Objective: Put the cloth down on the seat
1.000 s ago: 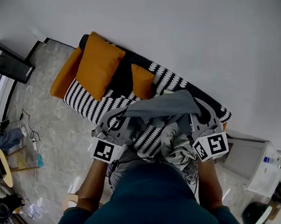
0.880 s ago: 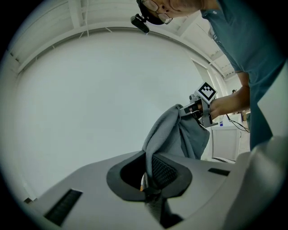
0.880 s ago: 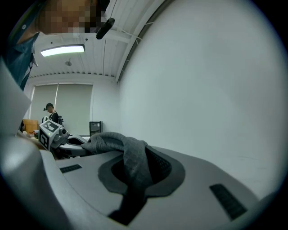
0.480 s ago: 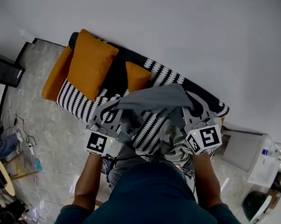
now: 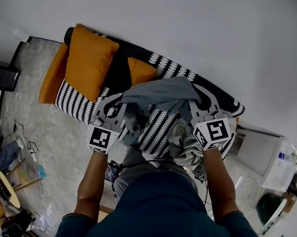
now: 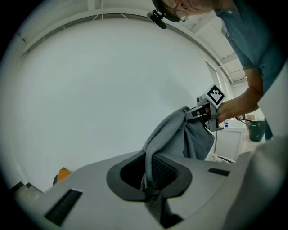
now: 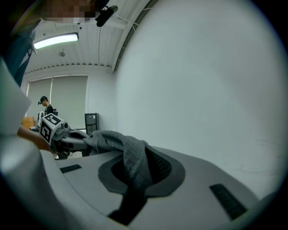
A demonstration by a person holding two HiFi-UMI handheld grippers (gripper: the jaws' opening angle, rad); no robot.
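Observation:
A grey cloth [image 5: 159, 94] hangs stretched between my two grippers above the black-and-white patterned sofa seat [image 5: 78, 105]. My left gripper [image 5: 118, 102] is shut on the cloth's left end, and my right gripper [image 5: 196, 95] is shut on its right end. In the left gripper view the cloth [image 6: 173, 134] rises out of the pinching left gripper [image 6: 150, 177] towards the right gripper [image 6: 203, 114]. The right gripper view shows the cloth [image 7: 128, 155] bunched in the right gripper [image 7: 135, 179] and running to the left gripper [image 7: 74, 140].
Two orange cushions [image 5: 89, 61] [image 5: 139, 73] lean on the sofa back. A pale heap of clothes [image 5: 186, 146] lies on the seat below my right gripper. A white cabinet [image 5: 257, 157] and a green bin [image 5: 270, 209] stand right of the sofa. The wall lies close behind.
Both grippers have moved forward over the sofa with the cloth still stretched between them. Both grips are unchanged.

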